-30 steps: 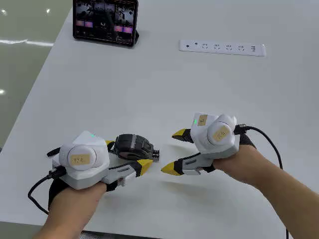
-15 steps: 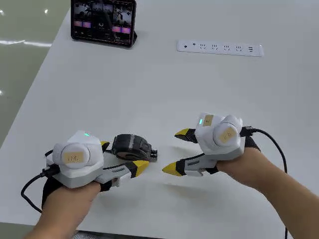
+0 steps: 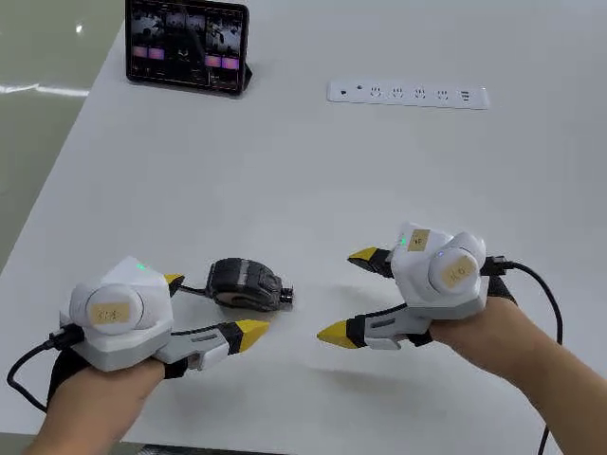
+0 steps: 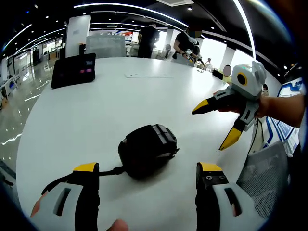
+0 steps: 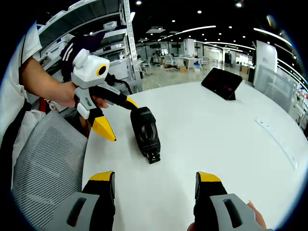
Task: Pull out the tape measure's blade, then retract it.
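Note:
A black tape measure [image 3: 247,282] lies on the white table [image 3: 285,171], its blade tip pointing right and the blade fully inside. My left gripper [image 3: 213,305] is open, its yellow-tipped jaws just short of the case on its near-left side, not touching it. From the left gripper view the tape measure [image 4: 147,150] sits ahead of my open left gripper [image 4: 147,168]. My right gripper [image 3: 349,294] is open to the right, a short gap from the blade tip. The right gripper view shows the tape measure [image 5: 146,132] well ahead of the right gripper [image 5: 155,177], which holds nothing.
A dark tablet [image 3: 186,45] stands propped at the table's far left. A white power strip [image 3: 408,94] lies at the far right. The table's near edge runs just under both hands. A mesh chair [image 5: 43,178] and other people [image 4: 149,41] are beyond the table.
My left gripper has drawn back toward the near-left, off the tape measure. My right gripper has moved slightly right. The tape measure stays on the table.

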`<act>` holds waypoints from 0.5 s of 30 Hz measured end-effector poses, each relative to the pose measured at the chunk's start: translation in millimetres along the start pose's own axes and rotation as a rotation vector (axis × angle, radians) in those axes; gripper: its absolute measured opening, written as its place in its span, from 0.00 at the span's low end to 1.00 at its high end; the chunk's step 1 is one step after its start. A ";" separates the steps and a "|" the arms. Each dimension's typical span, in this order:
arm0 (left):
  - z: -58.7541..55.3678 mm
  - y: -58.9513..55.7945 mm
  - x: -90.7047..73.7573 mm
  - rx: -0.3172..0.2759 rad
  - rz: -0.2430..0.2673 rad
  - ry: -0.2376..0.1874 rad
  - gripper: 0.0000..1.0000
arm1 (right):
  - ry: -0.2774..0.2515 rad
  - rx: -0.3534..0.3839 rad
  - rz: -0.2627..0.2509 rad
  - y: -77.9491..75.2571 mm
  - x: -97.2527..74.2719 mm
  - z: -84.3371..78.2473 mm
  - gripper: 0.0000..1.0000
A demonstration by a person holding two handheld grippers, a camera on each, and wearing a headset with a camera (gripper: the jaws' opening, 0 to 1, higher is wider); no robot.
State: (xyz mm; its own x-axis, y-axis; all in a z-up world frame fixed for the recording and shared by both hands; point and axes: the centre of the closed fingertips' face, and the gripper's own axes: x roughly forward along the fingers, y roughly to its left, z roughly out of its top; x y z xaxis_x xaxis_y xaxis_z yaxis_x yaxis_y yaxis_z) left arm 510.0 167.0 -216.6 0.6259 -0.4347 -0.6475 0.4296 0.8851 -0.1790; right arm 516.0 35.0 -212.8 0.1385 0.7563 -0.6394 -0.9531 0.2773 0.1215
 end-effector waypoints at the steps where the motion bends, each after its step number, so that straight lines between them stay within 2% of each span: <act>1: 0.7 -0.4 -1.2 0.004 -0.002 -0.003 0.80 | 0.000 0.000 -0.006 -0.3 -1.4 -0.9 0.67; 11: 2.5 -3.2 -7.7 0.041 -0.017 -0.008 0.83 | -0.004 0.015 -0.042 -3.0 -21.8 -6.8 0.67; 15: 4.0 -6.7 -10.1 0.057 -0.034 -0.016 0.89 | -0.006 0.023 -0.060 -5.1 -29.5 -9.7 0.67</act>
State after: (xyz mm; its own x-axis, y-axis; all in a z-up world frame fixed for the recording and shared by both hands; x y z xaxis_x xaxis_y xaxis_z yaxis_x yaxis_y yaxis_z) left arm 503.3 164.7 -205.9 0.6204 -0.4672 -0.6299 0.4868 0.8591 -0.1578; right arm 514.2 5.5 -201.9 0.1973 0.7415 -0.6413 -0.9366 0.3358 0.1001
